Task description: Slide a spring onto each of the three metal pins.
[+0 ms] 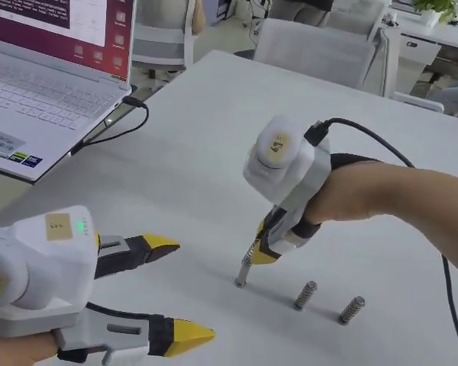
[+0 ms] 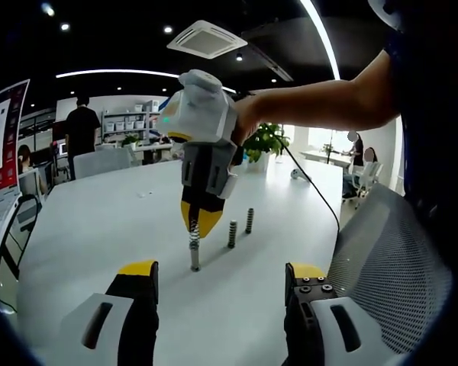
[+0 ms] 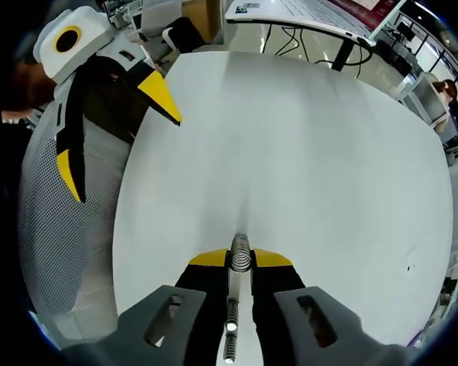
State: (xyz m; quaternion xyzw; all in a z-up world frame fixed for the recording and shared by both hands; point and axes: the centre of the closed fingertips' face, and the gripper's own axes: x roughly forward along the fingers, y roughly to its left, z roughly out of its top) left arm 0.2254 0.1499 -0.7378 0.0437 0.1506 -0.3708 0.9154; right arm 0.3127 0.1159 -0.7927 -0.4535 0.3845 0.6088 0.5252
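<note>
spring (image 3: 241,252) pinched in right tool (image 2: 199,223), atop nearest pin (image 2: 195,262)

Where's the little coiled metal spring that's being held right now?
In the head view, the coiled metal spring sits pinched in the right gripper, over the leftmost thin metal pin, left of two spring-covered pins.
</note>
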